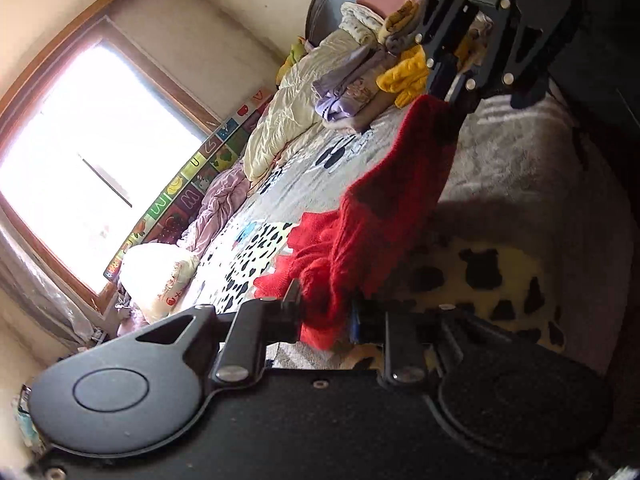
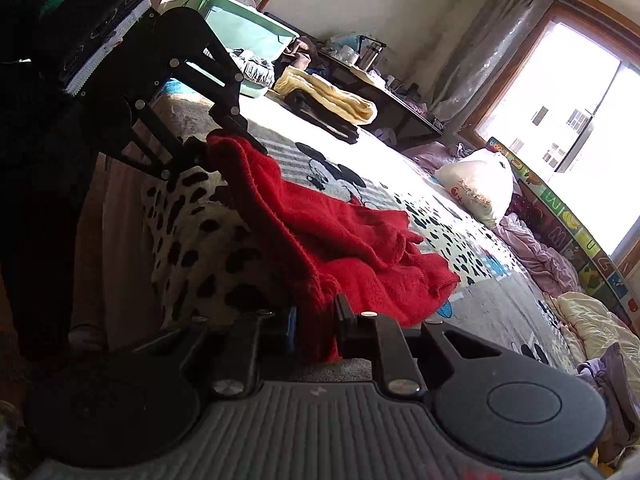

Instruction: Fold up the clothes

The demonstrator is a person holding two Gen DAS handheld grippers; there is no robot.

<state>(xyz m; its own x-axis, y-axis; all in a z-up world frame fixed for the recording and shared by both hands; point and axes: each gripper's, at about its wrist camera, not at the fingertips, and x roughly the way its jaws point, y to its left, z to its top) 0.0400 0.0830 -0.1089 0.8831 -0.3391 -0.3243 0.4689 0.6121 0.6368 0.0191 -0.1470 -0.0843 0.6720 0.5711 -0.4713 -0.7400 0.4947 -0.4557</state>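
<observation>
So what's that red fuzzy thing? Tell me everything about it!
It's a red sweater, knitted and fuzzy-looking. Both ends of one edge are pinched: the left hand-held gripper holds one end and the right hand-held gripper holds the other, so that edge hangs stretched between them. The rest droops down and lies crumpled on the cartoon mouse blanket on the bed. It isn't folded yet.
</observation>
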